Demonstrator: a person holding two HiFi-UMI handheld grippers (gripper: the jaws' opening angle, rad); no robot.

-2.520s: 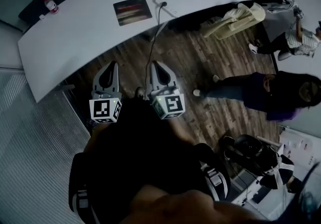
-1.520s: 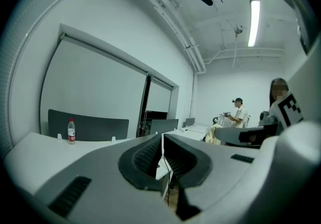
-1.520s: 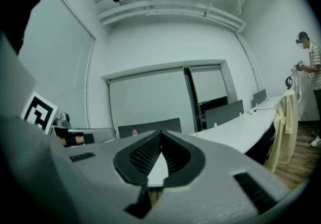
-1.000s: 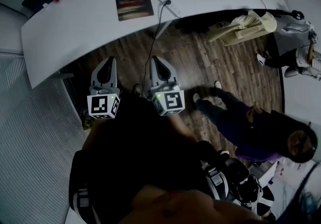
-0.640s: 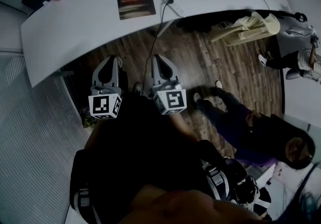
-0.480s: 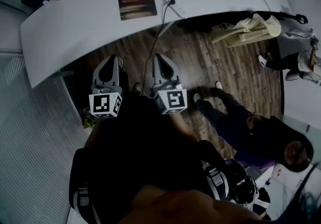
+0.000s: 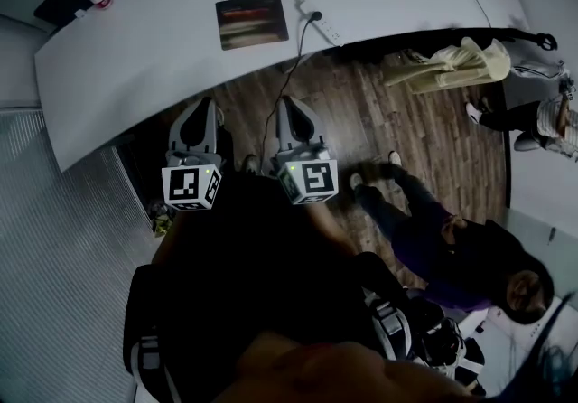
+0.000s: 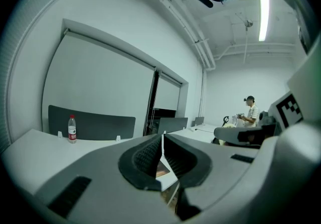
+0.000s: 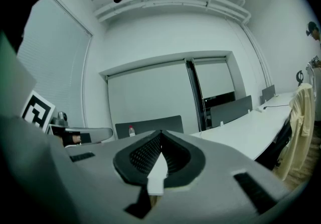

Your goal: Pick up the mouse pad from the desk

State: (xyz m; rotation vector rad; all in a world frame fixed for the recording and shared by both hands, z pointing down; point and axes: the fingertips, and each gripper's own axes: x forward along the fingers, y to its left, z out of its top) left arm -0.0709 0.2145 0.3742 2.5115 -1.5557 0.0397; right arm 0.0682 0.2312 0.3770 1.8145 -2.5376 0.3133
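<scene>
Dark mouse pad (image 7: 252,21) flat on white desk (image 7: 135,58), at 12 o'clock of left gripper (image 7: 200,105) and right gripper (image 7: 291,105) (both closed, empty, well short). Risk: the thin flush edge may slip the jaws; the power strip (image 7: 323,28) at its 3 o'clock may snag.

The head view is rendered dim and strongly bent at its edges, with only the pale worktop (image 7: 135,49) brightly lit and the floor (image 7: 361,112) left in shadow, while both gripper views are cool-toned, ringed by black corners, softened up close and lit by a glaring ceiling strip light (image 8: 264,9).
</scene>
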